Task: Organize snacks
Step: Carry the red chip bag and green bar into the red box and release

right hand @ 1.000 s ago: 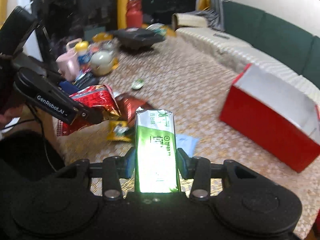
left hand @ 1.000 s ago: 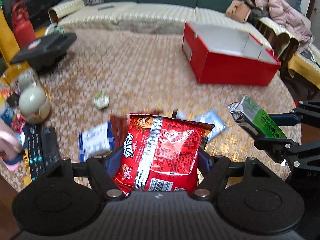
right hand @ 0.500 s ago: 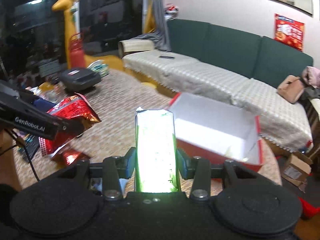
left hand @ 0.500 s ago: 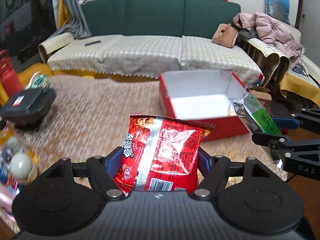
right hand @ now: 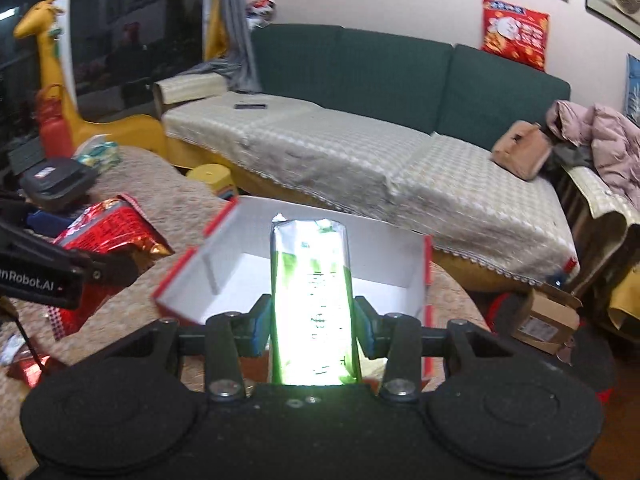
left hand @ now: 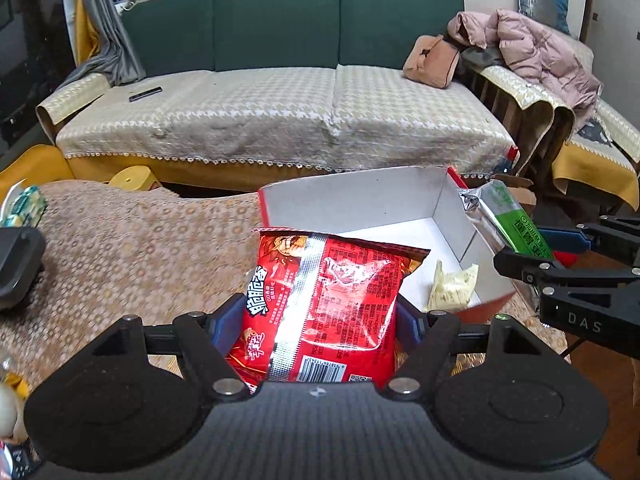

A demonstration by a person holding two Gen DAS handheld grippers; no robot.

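Where fingers (left hand: pixel 224 326) pinch: red packet (left hand: pixel 320 312).

The red snack bag (left hand: pixel 324 312) is shiny crinkly plastic, the green packet (right hand: pixel 312 304) beside it is shiny foil, the red box (left hand: pixel 360 208) behind them is smooth matt cardboard, and the tablecloth (left hand: pixel 132 248) under it is rough woven cloth.

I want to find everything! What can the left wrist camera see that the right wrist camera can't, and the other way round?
Only the left wrist view shows the pale packet lying inside the box.

Only the right wrist view shows the yellow giraffe, the red bottle and the cardboard carton on the floor.

Both show the red box, the red bag in the left gripper, the green pack in the right gripper, the sofa and the pink coat.
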